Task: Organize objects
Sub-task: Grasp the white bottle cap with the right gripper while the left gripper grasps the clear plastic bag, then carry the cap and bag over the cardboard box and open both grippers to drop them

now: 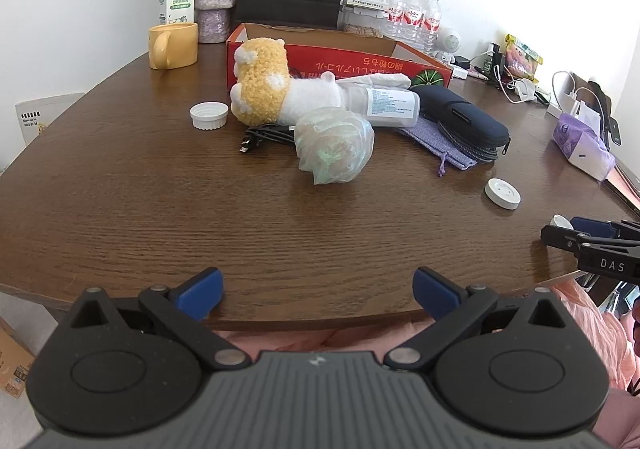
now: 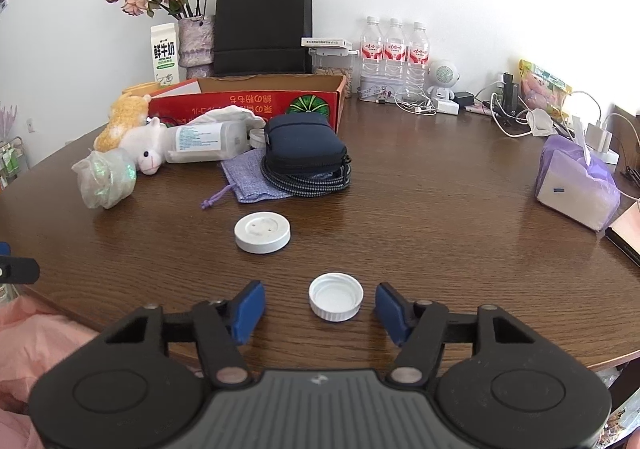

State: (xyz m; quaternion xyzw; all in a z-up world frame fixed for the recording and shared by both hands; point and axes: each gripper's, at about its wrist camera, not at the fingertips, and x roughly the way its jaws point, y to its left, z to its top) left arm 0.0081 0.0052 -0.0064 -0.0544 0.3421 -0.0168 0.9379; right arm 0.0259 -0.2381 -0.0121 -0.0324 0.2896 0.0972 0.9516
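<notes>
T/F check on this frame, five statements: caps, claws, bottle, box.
1. A white ribbed cap lies open side up between the right claw's pads. True.
2. The right claw's pads already press on that cap. False: bare table shows on both sides of it.
3. The left claw holds a cable. False: it is open, with only wooden table between its pads.
4. The clear plastic bottle stands upright. False: it lies on its side beside the plush toy.
5. The red cardboard box sits behind the dark blue pouch. True.
</notes>
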